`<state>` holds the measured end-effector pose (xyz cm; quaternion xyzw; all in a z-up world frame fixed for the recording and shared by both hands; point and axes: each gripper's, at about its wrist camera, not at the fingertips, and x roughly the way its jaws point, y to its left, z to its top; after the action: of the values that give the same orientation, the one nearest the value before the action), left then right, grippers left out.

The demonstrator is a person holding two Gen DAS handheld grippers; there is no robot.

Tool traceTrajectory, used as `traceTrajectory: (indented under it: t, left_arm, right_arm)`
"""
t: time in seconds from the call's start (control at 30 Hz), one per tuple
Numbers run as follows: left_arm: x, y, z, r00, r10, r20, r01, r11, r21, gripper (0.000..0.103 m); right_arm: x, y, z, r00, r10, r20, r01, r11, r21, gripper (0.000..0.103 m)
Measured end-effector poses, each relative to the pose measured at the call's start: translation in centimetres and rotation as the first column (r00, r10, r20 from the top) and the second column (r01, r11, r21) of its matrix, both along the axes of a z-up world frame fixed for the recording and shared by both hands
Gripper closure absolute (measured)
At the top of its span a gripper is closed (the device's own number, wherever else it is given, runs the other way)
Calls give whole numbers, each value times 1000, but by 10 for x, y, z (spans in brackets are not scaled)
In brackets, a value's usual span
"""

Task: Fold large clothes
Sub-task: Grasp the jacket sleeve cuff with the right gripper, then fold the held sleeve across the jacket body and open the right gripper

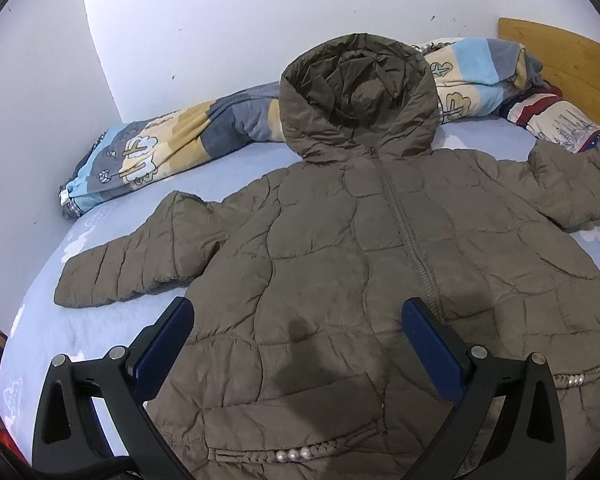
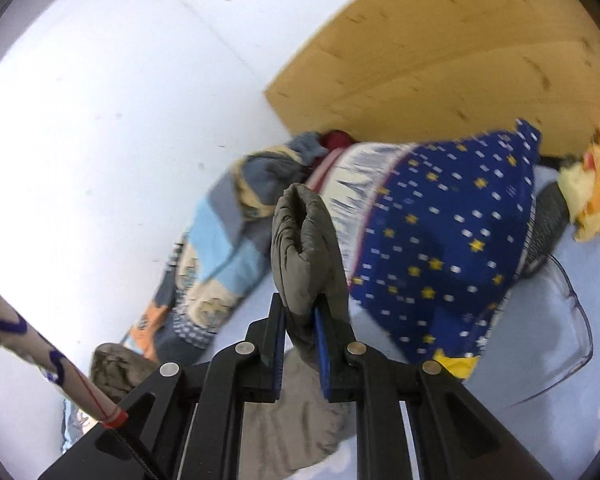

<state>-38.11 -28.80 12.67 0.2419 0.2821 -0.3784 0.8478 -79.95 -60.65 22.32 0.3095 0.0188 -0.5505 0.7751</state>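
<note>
Pinching the sleeve cuff (image 2: 306, 240), the right claw (image 2: 300, 316) needed to carry it across the jacket (image 1: 360, 260), which lay flat on the bed (image 1: 80, 320), while the spread, empty left claw (image 1: 296, 316) hovered over the hem.

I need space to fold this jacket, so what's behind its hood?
Behind the hood lies a striped blanket along the white wall. The blanket's middle stretch is hidden by the hood.

Open sheet (image 1: 80, 320) left of the jacket (image 1: 340, 260), around the flat sleeve (image 1: 140, 256). Rolled blanket (image 1: 160, 148) blocks the wall side; pillow (image 2: 440, 248), glasses (image 2: 572, 320) and headboard (image 2: 460, 60) crowd the right.
</note>
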Motion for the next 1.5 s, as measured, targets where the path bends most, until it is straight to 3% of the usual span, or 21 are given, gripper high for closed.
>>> traceTrajectory:
  t: [0.37,0.9,1.13,1.5]
  left_arm:
    - [-3,1,7,1000,-10,-3,10,1000,-28,0]
    - [-1,5,13,1000,-2,-13,2,999,-46,0]
    - [3,6,15,1000,10,-20,-11,999,-51,0]
    - [11,12,18,999,24,-37,-27,998,-65,0]
  right_arm:
    - [57,38,34,991,130,10,-129,990,-63,88]
    - [136,59,27,959,282,-18,-283,958,-42,88]
    - [181,69,13,930,367,-34,-367,930,-10,88]
    - [269,99,-27,840,534,-99,-530,846,64,88]
